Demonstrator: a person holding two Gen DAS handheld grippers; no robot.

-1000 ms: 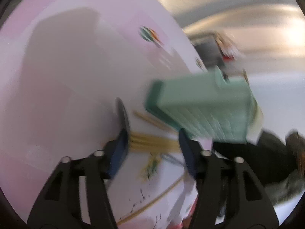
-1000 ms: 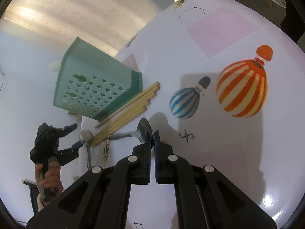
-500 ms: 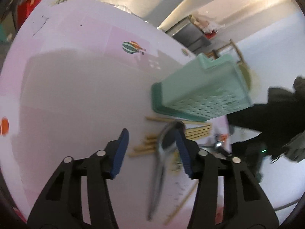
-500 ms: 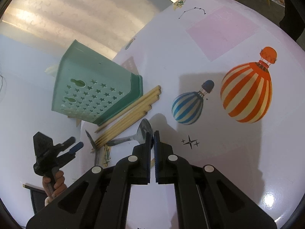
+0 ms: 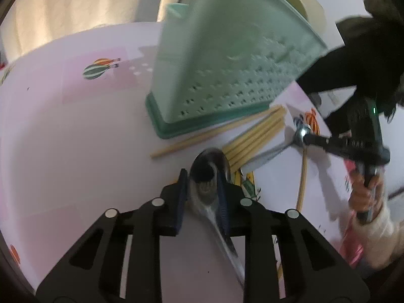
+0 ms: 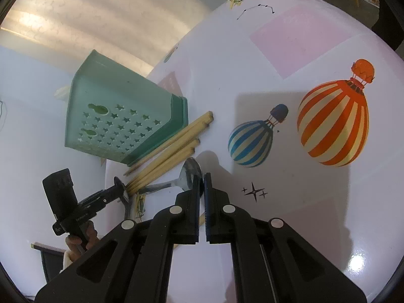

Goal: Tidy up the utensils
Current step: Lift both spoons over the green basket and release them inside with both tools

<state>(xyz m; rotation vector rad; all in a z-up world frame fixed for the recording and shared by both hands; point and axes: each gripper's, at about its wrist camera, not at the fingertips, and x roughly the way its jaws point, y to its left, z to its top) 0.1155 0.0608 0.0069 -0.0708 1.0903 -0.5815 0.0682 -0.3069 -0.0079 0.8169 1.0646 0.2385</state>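
Observation:
My left gripper [image 5: 202, 176] is shut on a metal spoon [image 5: 209, 174], bowl forward, handle running back past the right finger. It is held above the table near several wooden chopsticks [image 5: 255, 133] that lie beside a green perforated basket [image 5: 227, 58] tipped on its side. My right gripper [image 6: 202, 176] is shut on the bowl edge of a second metal spoon [image 6: 188, 174], whose handle points left over the table. The right gripper and its spoon show in the left wrist view [image 5: 306, 137]. The basket [image 6: 113, 111] and chopsticks [image 6: 171, 149] lie to its upper left.
The white-pink tablecloth [image 6: 290, 75] carries printed balloons, orange striped [image 6: 333, 128] and blue striped [image 6: 252, 141]. The table edge runs left of the basket. A cream roll [image 5: 300, 7] stands behind the basket.
My left gripper has closed on a spoon and swung round with it toward the basket and chopsticks. My right gripper has stayed shut on its spoon, hardly moving.

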